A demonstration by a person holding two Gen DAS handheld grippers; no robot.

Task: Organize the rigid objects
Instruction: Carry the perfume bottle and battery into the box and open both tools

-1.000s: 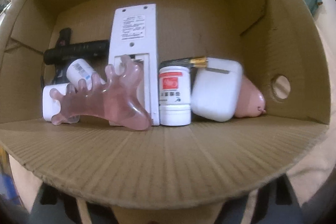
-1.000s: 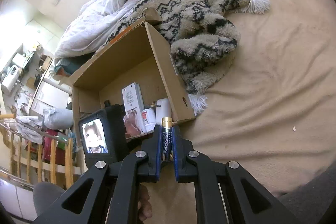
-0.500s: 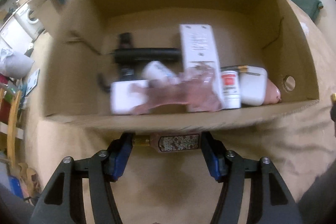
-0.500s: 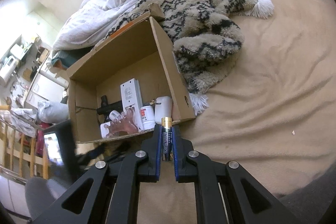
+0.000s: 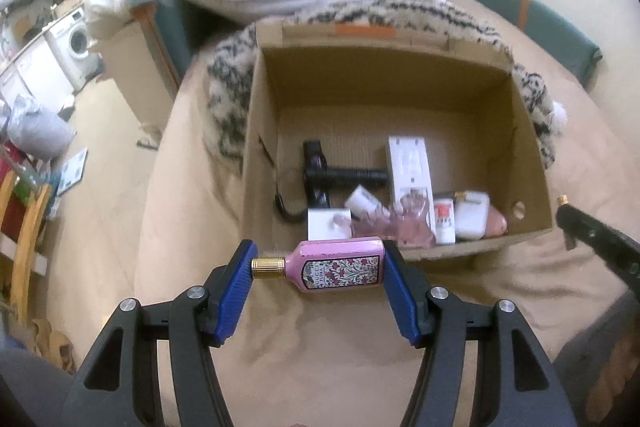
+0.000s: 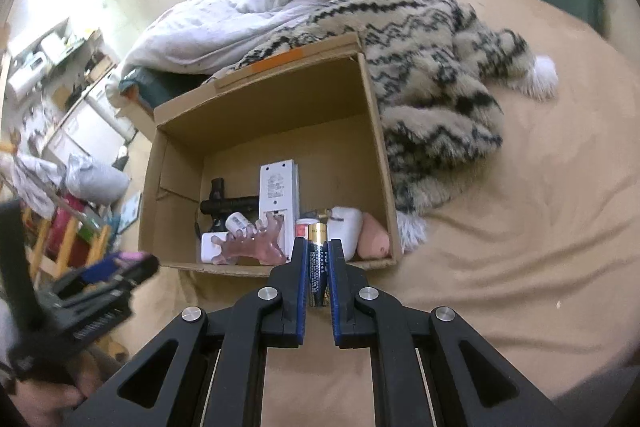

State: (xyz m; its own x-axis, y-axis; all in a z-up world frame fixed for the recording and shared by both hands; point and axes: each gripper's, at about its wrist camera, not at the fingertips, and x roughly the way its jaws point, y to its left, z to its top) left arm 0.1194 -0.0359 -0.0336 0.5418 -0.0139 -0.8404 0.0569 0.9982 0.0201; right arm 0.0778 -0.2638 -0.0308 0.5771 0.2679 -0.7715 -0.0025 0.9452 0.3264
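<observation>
pink flat perfume bottle (image 5: 339,264) w/ gold cap, floral label reading "gucci flora" — lying sideways, clamped end to end in left gripper (image 5: 318,273), fingers about half apart, in front of cardboard box (image 5: 472,250) on bed. right gripper (image 6: 318,267) fingers nearly closed on gold-topped battery (image 6: 319,259), dark wrap, print too small to read — near box's front edge.

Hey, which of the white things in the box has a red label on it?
The small white bottle standing by the near wall, between the pink comb and the white case. The other white things carry no red.
</observation>
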